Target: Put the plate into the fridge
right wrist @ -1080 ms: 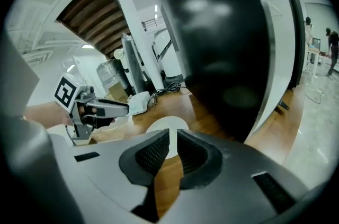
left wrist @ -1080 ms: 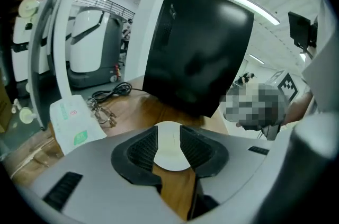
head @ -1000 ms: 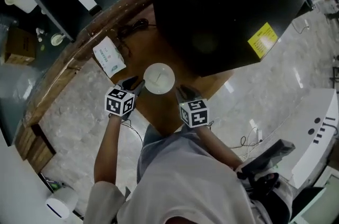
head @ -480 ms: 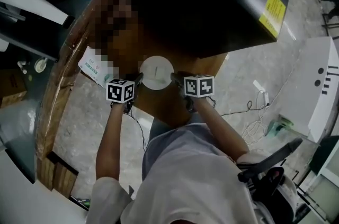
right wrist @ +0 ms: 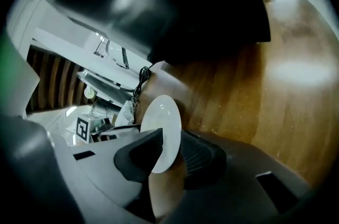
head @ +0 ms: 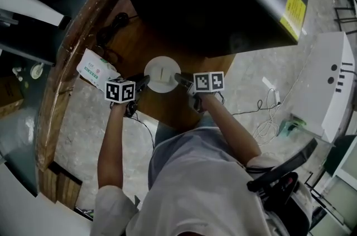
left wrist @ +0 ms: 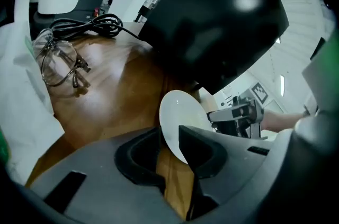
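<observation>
A small white plate (head: 162, 73) is over the wooden table (head: 139, 45), near its front edge, below the black fridge (head: 212, 0). My left gripper (head: 144, 81) is shut on the plate's left rim; in the left gripper view the plate (left wrist: 183, 117) stands tilted between the jaws of that gripper (left wrist: 169, 135). My right gripper (head: 178, 78) is at the right rim. In the right gripper view the rim of the plate (right wrist: 161, 127) lies between the jaws of the right gripper (right wrist: 170, 141), which are closing, with a thin gap left at the ribbed pad.
A white tissue packet (head: 96, 68) lies at the table's left edge, with a black cable (head: 111, 25) coiled behind it. A pair of glasses (left wrist: 61, 61) rests on the wood beside the cable. The fridge's dark body (left wrist: 212, 21) overhangs the table's far side.
My right gripper has come up from below the plate and now has the right rim between its jaws. The left gripper keeps its hold on the left rim.
</observation>
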`<state>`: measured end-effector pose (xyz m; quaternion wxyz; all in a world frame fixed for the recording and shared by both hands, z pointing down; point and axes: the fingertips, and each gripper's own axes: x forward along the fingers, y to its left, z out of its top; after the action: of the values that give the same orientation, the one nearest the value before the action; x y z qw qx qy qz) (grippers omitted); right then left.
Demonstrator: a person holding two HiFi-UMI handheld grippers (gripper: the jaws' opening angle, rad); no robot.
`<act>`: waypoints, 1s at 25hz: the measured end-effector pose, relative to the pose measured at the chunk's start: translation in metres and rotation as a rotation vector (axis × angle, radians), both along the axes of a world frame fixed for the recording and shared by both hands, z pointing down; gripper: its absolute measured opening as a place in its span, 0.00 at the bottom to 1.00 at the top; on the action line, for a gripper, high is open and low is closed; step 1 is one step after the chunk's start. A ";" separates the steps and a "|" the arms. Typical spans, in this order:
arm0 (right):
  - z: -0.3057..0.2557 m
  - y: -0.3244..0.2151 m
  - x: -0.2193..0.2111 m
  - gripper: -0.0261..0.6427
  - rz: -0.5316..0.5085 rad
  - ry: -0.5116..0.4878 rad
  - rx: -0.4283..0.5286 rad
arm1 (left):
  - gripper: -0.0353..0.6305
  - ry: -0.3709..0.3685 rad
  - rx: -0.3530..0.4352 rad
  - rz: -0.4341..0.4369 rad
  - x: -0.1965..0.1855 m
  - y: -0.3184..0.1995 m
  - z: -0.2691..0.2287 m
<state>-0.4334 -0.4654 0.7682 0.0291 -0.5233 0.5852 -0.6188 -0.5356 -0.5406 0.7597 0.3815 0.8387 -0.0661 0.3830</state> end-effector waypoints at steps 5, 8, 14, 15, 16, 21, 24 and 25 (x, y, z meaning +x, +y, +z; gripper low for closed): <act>0.001 -0.002 0.004 0.15 0.039 -0.151 0.002 | 0.22 0.002 -0.014 0.012 0.002 0.003 0.001; 0.001 -0.002 0.002 0.15 0.057 -0.267 -0.009 | 0.22 0.006 -0.031 -0.024 0.002 0.002 0.003; 0.005 0.002 -0.004 0.11 0.056 -0.272 -0.020 | 0.22 0.008 -0.055 -0.092 0.001 0.001 0.007; 0.006 0.002 -0.004 0.11 0.061 -0.242 -0.018 | 0.22 0.010 -0.053 -0.097 0.002 0.001 0.007; 0.006 0.002 -0.004 0.11 0.066 -0.213 -0.016 | 0.22 0.013 -0.053 -0.102 0.002 0.002 0.006; 0.005 0.004 -0.005 0.09 0.123 -0.276 0.018 | 0.22 0.014 -0.053 -0.146 0.002 0.001 0.007; -0.002 0.005 -0.007 0.08 0.157 -0.387 0.068 | 0.22 0.027 -0.070 -0.169 0.004 -0.002 0.005; -0.005 0.005 -0.009 0.07 0.171 -0.426 0.086 | 0.22 0.037 -0.073 -0.178 0.003 -0.003 0.005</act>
<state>-0.4428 -0.4601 0.7636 0.2266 -0.4265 0.5454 -0.6850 -0.5326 -0.5440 0.7642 0.4455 0.8218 -0.1196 0.3343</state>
